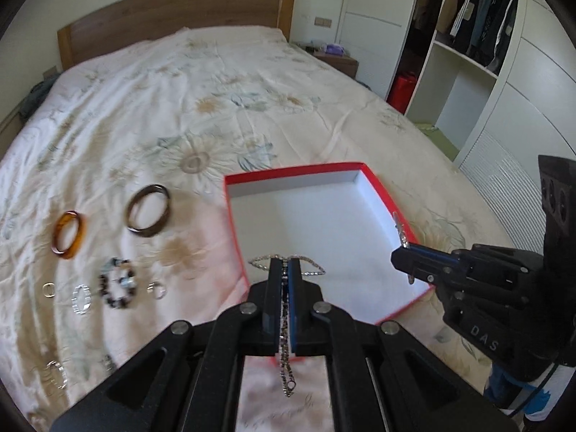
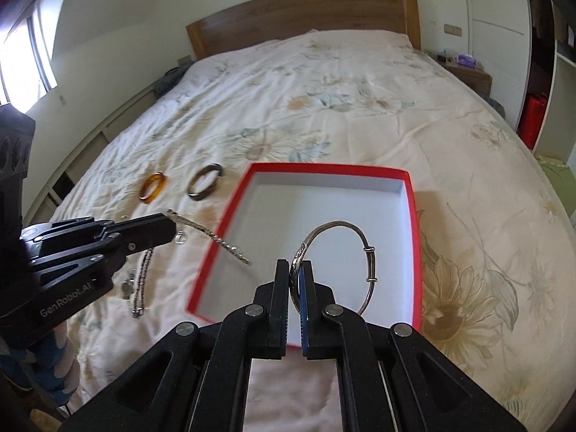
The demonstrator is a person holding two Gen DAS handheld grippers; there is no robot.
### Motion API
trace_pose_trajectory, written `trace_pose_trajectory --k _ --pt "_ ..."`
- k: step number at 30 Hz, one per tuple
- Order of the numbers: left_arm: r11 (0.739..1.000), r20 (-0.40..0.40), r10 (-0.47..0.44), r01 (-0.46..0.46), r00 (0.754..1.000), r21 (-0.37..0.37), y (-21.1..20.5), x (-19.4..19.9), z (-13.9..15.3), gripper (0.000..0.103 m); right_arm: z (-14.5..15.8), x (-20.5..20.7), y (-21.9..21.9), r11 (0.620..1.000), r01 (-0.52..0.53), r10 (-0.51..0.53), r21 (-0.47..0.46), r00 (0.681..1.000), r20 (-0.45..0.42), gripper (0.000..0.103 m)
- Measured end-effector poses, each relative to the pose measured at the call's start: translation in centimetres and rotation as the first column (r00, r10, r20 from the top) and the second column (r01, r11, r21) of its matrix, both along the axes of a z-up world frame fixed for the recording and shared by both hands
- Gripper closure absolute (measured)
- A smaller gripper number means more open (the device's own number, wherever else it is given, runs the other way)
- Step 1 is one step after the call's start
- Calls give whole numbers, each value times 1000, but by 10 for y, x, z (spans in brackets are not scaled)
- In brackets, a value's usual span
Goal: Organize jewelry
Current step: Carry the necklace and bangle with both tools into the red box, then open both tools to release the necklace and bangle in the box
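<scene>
The left claw (image 1: 284,270) is clamped on a chain (image 1: 286,327), whose ends dangle over the near corner of the red box (image 1: 293,172). The right claw (image 2: 297,270) pinches a silver bangle (image 2: 334,252), ring upright, already above the box floor. The box lies just ahead of both, with the right nearer its middle. Bangles (image 1: 108,223) lie on the bed (image 1: 216,90) beyond, to the left.

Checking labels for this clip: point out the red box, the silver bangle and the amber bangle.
red box (image 2: 325,171), right wrist view, far rim.
silver bangle (image 2: 338,224), right wrist view, top of the hoop.
amber bangle (image 1: 78,241), left wrist view, right side of the ring.
</scene>
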State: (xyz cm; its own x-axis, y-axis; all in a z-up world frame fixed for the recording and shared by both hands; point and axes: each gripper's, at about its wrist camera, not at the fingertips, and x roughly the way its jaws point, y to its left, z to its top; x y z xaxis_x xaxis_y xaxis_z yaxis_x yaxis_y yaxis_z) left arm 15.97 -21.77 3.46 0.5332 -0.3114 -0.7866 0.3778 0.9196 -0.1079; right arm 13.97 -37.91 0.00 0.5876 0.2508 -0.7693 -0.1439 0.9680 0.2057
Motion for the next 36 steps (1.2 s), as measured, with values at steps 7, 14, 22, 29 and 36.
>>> trace_pose_trajectory --k 7,14,22,29,36 --pt "999 -130 35 -33 991 20 -4 40 -74 100 -50 30 -7 1000 -16 16 7 996 -90 98" --pt "998 -135 57 -57 989 4 4 39 -90 99 -65 38 -3 1000 -30 29 -8 993 -111 96" --pt "998 -157 31 -38 987 -46 5 38 -84 93 -56 32 -6 1000 -6 4 -25 995 -103 78" --pt "999 -99 1 -5 995 -49 -1 14 -59 73 -34 11 -9 999 15 -18 -36 997 -71 77" --pt "997 -30 58 -59 998 -44 26 -23 -35 72 -15 -23 -1 999 29 -31 -37 998 -51 71"
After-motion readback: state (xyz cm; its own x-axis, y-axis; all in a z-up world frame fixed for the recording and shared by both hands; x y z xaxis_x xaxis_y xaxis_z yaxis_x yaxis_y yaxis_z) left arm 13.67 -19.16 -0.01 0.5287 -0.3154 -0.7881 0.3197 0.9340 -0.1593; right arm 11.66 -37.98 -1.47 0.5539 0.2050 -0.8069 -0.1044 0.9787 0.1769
